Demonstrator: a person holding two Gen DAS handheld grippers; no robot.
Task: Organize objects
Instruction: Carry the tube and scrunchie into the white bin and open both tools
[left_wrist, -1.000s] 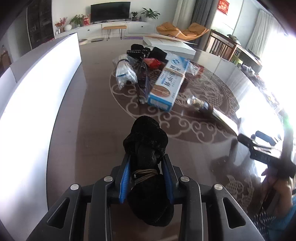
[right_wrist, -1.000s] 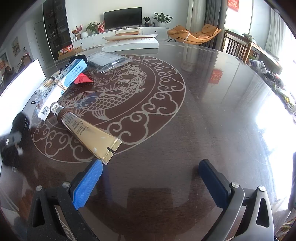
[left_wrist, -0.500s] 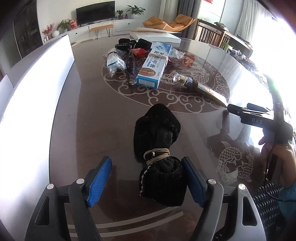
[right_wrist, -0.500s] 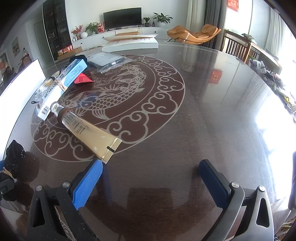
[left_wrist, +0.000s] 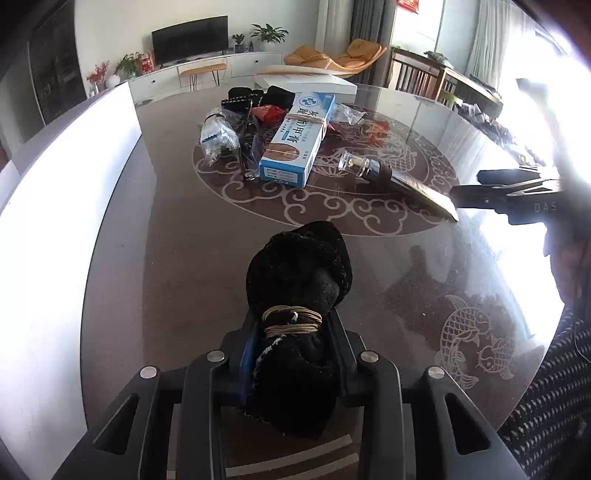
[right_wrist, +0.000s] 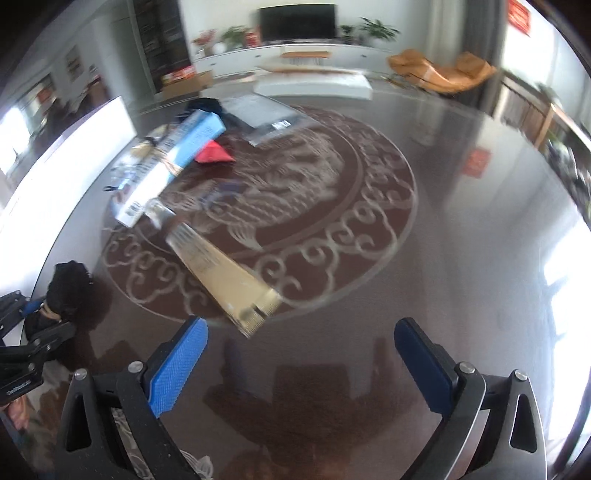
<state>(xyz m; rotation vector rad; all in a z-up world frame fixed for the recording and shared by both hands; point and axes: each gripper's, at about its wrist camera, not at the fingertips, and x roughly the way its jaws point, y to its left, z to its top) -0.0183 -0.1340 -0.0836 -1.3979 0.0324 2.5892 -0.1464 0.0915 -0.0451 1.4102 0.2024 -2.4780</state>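
Observation:
My left gripper (left_wrist: 291, 325) is shut on a black fabric bundle (left_wrist: 299, 273) tied with tan cord, low over the dark glass table (left_wrist: 177, 236) near its front edge. The bundle also shows in the right wrist view (right_wrist: 68, 284) at the far left. My right gripper (right_wrist: 301, 354) is open and empty, just in front of the flat end of a gold tube (right_wrist: 221, 277) with a clear cap. That tube also shows in the left wrist view (left_wrist: 399, 177), with the right gripper (left_wrist: 465, 184) at its tail.
A blue and white box (left_wrist: 299, 140) lies mid-table among clear bags (left_wrist: 218, 136), black items (left_wrist: 240, 98) and a red packet (right_wrist: 214, 155). A white flat box (left_wrist: 306, 79) sits at the far edge. A bright white panel (left_wrist: 55, 184) runs along the left.
My left gripper has shut on the black bundle again after it opened around it half a second ago. My right gripper has moved forward toward the gold tube.

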